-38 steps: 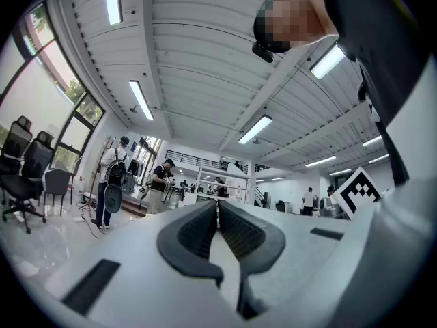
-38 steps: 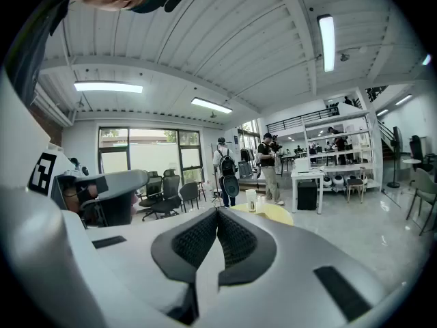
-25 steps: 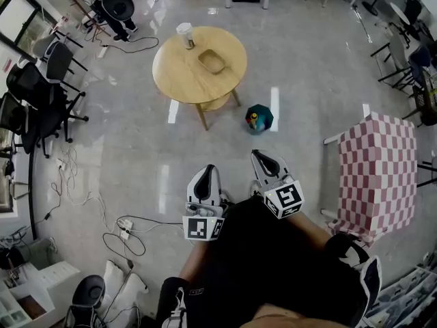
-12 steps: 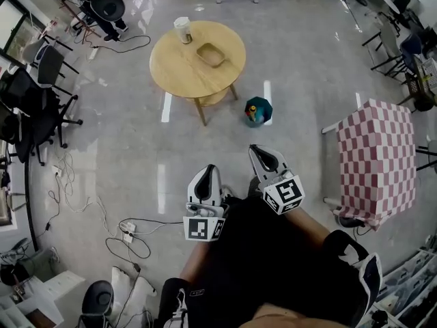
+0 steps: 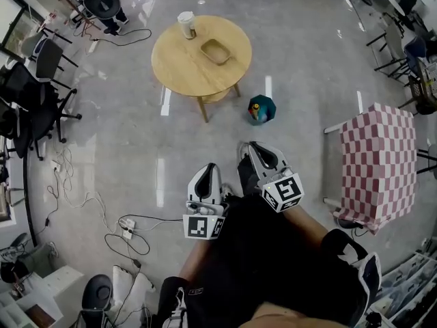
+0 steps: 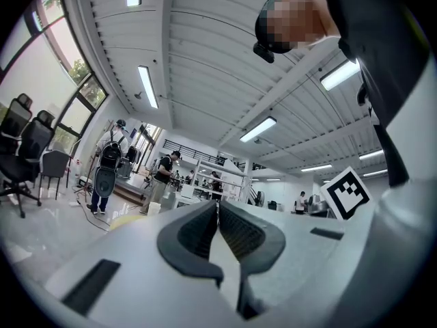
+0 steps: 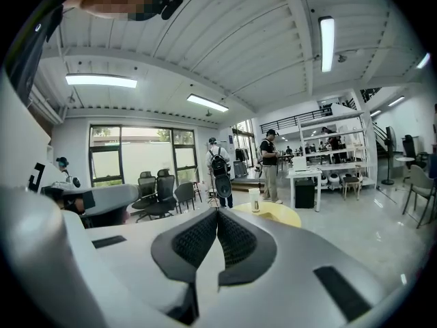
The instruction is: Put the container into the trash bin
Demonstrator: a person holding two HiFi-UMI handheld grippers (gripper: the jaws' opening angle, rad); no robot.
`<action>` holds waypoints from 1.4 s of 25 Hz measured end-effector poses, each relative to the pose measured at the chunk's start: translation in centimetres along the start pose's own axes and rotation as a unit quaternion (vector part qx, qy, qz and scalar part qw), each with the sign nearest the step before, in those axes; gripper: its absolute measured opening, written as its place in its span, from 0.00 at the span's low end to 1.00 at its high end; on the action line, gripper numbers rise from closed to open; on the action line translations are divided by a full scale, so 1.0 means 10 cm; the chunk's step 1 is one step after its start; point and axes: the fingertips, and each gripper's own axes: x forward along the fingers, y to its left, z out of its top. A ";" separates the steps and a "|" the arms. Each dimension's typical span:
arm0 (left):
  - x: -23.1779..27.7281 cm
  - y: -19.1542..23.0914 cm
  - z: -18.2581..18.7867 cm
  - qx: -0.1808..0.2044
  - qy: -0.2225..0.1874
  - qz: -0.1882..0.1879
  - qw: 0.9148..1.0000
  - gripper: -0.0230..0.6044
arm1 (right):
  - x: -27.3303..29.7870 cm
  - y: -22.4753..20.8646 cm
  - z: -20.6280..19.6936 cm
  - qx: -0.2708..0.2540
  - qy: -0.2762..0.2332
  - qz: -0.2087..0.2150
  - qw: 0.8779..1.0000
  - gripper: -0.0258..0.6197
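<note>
A round wooden table stands ahead of me. On it are a white lidded cup at the far edge and a shallow tan container near the middle. A teal trash bin with coloured things inside sits on the floor right of the table. My left gripper and right gripper are held side by side near my body, well short of the table, both shut and empty. The right gripper view shows the shut right gripper, the table and the cup far off. The left gripper is shut too.
Black office chairs line the left side, with cables and a power strip on the floor below them. A stand draped in red-checked cloth is at the right. People stand far behind the table near shelves.
Both grippers have been carried a little forward toward the table, still shut. A dark shoe now shows on the floor between them.
</note>
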 end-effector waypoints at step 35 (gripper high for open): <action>3.00 0.90 -0.03 0.014 0.011 0.049 0.999 0.07 | 2.51 -2.14 0.23 -0.033 0.051 0.082 0.995 0.08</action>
